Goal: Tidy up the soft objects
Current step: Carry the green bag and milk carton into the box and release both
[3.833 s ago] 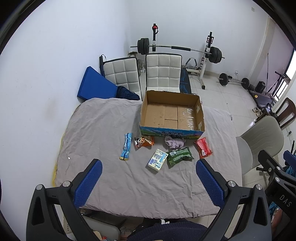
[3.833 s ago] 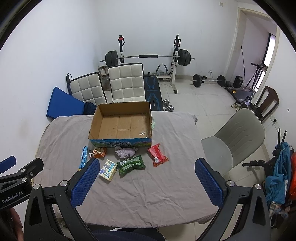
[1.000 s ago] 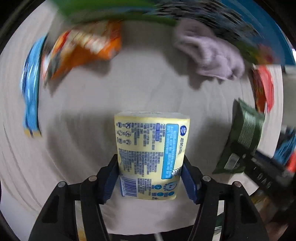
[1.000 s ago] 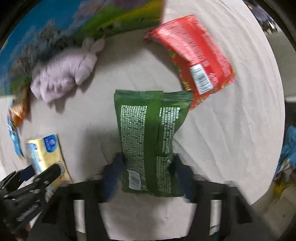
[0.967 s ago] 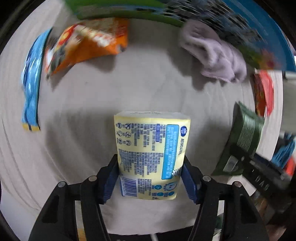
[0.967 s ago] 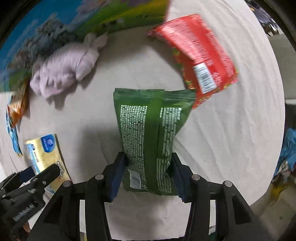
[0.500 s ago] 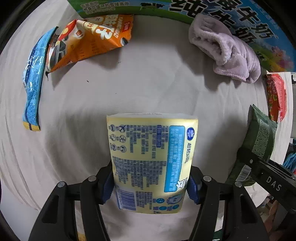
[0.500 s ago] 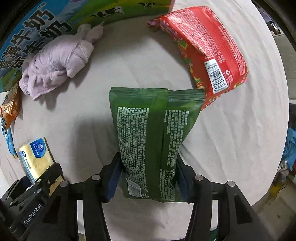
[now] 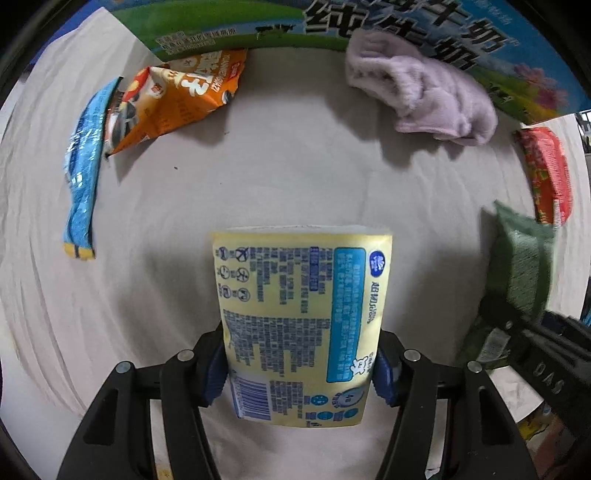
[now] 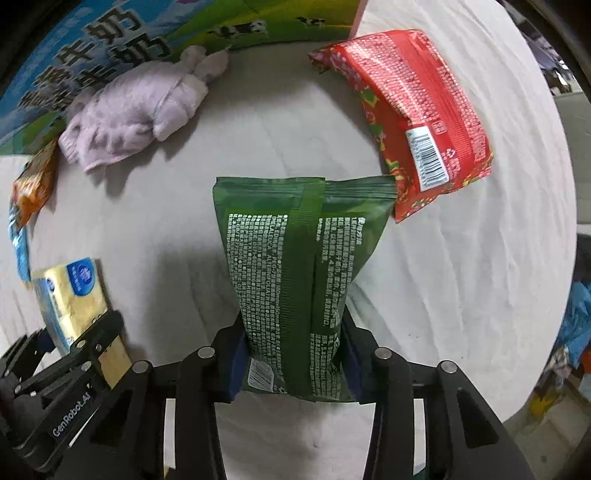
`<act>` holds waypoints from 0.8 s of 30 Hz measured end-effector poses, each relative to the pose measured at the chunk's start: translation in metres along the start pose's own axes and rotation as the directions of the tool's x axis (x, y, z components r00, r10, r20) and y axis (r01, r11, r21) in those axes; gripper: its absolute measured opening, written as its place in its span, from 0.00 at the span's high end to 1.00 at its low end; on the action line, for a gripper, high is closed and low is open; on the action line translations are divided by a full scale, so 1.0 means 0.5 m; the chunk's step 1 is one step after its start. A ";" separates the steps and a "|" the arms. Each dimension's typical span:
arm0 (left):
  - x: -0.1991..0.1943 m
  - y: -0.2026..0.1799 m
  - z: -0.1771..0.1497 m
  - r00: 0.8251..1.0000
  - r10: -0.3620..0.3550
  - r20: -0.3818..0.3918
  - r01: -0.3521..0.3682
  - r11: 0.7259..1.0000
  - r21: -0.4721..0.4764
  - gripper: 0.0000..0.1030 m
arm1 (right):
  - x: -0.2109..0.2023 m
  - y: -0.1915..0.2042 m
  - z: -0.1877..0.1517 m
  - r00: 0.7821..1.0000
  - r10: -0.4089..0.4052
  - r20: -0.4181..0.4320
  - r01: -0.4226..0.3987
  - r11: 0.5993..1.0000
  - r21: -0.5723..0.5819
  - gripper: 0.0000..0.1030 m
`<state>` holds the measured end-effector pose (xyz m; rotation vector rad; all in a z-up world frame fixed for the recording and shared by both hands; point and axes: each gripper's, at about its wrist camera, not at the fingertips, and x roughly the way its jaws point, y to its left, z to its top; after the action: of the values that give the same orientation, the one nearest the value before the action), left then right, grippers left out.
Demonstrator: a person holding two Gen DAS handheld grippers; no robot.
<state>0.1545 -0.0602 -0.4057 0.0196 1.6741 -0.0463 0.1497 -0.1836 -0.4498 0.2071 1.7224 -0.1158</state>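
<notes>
Left hand-held gripper (image 9: 300,363) points down, its blue pads clamped on both sides of the yellow tissue pack (image 9: 301,325) above the grey-covered tabletop (image 9: 295,177). Right hand-held gripper (image 10: 291,356) has just squeezed in and now pinches the green snack bag (image 10: 299,273) at its lower end. Near the printed milk carton box (image 9: 406,26) lie a lilac plush cloth (image 9: 424,99), an orange snack bag (image 9: 177,99), a blue wrapper (image 9: 83,170) and a red packet (image 10: 410,122), the green bag's top corner overlapping its edge.
</notes>
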 end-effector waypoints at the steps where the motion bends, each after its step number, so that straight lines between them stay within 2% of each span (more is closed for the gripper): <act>1: -0.001 0.004 0.002 1.000 -0.008 0.006 0.008 1.000 -0.003 0.42 | -0.002 -0.002 -0.009 1.000 0.022 -0.004 -0.022 1.000 -0.013 0.59; 7: -0.072 -0.022 -0.008 0.994 -0.011 0.110 0.007 0.999 0.036 0.42 | -0.048 -0.010 -0.065 0.994 0.106 0.008 -0.105 0.991 -0.088 0.59; 12: -0.175 -0.047 -0.016 0.982 -0.031 0.186 0.026 0.999 0.025 0.42 | -0.134 -0.026 -0.100 0.982 0.178 0.060 -0.170 0.978 -0.120 0.59; 15: -0.240 -0.049 -0.009 0.974 -0.036 0.223 0.035 0.999 0.010 0.42 | -0.203 -0.037 -0.107 0.966 0.239 0.100 -0.223 0.964 -0.144 0.59; 18: -0.309 -0.052 0.008 0.957 -0.046 0.287 0.042 0.999 0.020 0.42 | -0.276 -0.046 -0.104 0.948 0.280 0.148 -0.251 0.950 -0.185 0.59; 24: -0.401 -0.040 0.067 0.920 -0.071 0.386 0.065 0.997 0.029 0.42 | -0.413 -0.046 -0.075 0.915 0.332 0.228 -0.273 0.928 -0.256 0.59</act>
<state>0.2077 -0.0788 -0.2094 -0.0347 1.2770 -0.1086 0.1399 -0.2140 -0.2410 0.2807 1.4007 0.2661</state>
